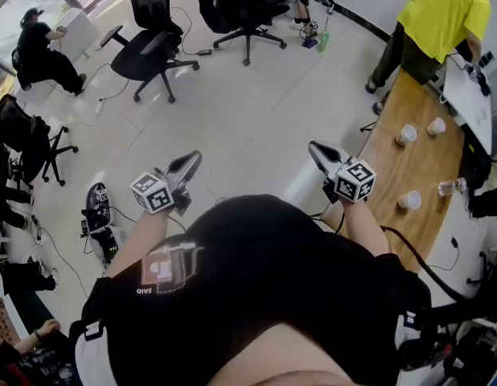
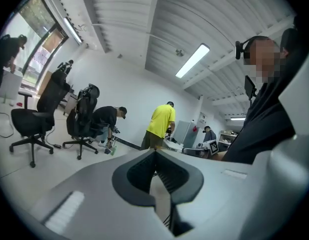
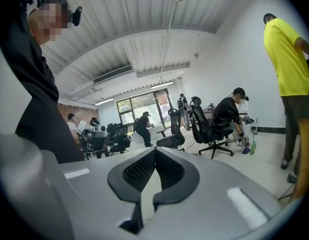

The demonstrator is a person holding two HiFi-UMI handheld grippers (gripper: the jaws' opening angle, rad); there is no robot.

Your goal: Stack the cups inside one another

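nothing of the task is judged to be done yet. three cups are seen on the wooden surface (image 1: 397, 167) at the right of the head view, each standing alone and apart from the others: a near cup (image 1: 409, 200), a middle cup (image 1: 406, 134) and a far cup (image 1: 436, 126). none is set inside another. a clear bottle (image 1: 449, 186) is seen just beside the near cup, by the surface's outer edge. the left gripper (image 1: 190, 161) and the right gripper (image 1: 315, 148) are held out in front of the body over the floor (image 1: 248, 119), well apart from the cups, and neither is aimed at the surface. in the left gripper view the fingers (image 2: 137, 174) are seen brought together at the tips with nothing between them. in the right gripper view the fingers (image 3: 137, 171) are likewise closed on nothing, so both grippers are empty. beyond them only the room is shown, with chairs (image 1: 152, 55) and a person in yellow (image 1: 441, 14) at the far end of the surface. all the stacking is judged to be left: the surface must be faced, a cup taken up and set into a second, and that pair joined with the third.
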